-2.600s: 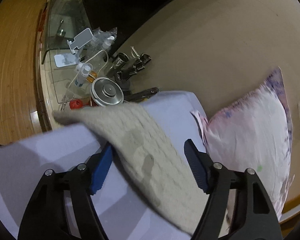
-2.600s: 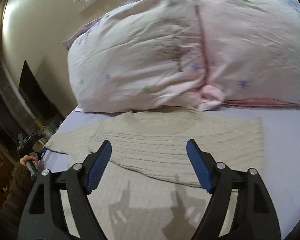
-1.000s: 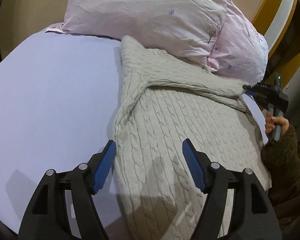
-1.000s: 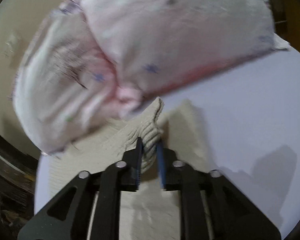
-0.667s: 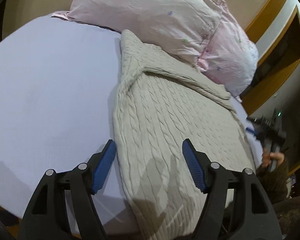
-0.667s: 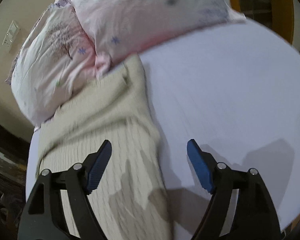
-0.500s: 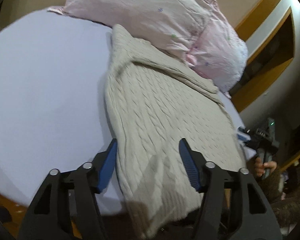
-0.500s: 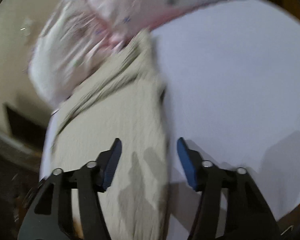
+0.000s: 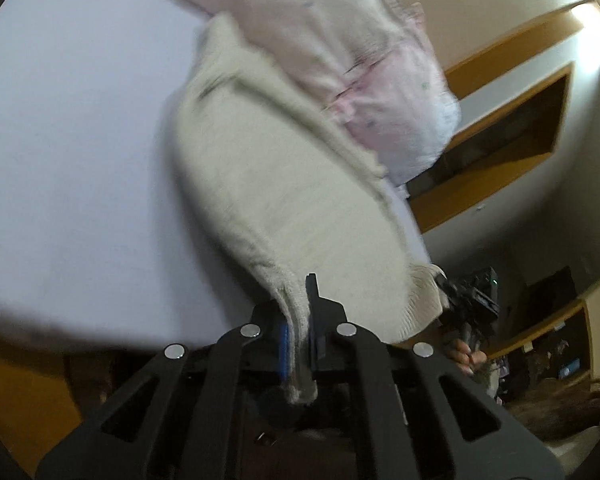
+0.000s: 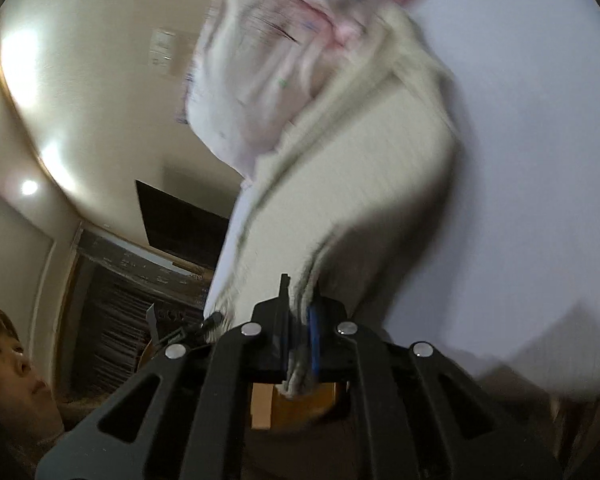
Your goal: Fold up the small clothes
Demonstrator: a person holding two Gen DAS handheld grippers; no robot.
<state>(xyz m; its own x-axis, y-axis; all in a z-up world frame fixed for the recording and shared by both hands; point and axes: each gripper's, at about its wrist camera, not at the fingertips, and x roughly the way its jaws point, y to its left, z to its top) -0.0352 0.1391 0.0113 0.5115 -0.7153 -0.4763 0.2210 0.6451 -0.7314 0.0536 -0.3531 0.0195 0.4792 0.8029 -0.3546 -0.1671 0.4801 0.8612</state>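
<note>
In the left wrist view, the left gripper (image 9: pixel 298 336) has its two fingers pressed together on the near hem corner of the cream knit sweater (image 9: pixel 284 184), a fold of fabric hanging down between the blue pads. The sweater stretches away from the gripper across the pale lavender bedsheet (image 9: pixel 72 152), its far end tucked against the pink pillow (image 9: pixel 340 40). At the right edge of the hem, the other gripper (image 9: pixel 470 300) clamps the opposite corner, a hand just below it. Wooden wall trim (image 9: pixel 508 92) shows behind. In the right wrist view, the right gripper (image 10: pixel 300 336) is likewise closed on the sweater (image 10: pixel 364 168) hem, with layered knit edges bunched between its fingers. The garment runs up toward the pillow (image 10: pixel 268 80), with the bedsheet (image 10: pixel 540 160) to its right. The frame is motion-blurred. A person's face (image 10: pixel 8 364) appears at lower left.
</note>
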